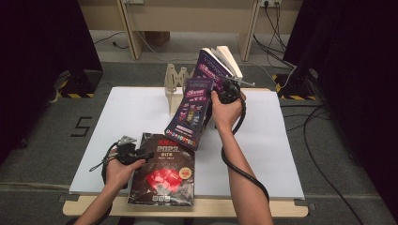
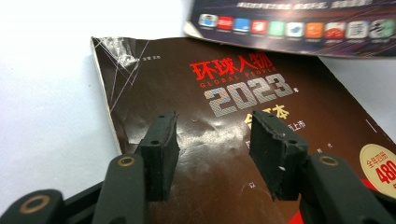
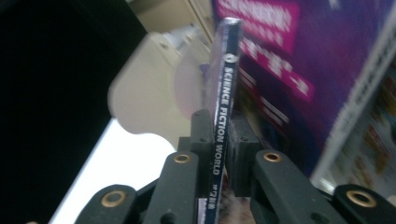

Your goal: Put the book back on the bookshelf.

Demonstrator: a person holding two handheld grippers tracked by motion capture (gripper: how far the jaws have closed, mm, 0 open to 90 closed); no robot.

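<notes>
Nearest the person, the left tool rests at the left edge of the thick dark-brown paperback annual with "2023" on its glossy cover, jaws standing apart over that cover with nothing between them; the left gripper view shows both black pads hovering just above the creased cover. The book lies flat on the white surface, at its near edge. Farther up, the right tool is clamped on the spine of a thin purple science-fiction magazine, held tilted off the surface. Behind it a second purple book leans in the pale wooden rack at the far edge.
</notes>
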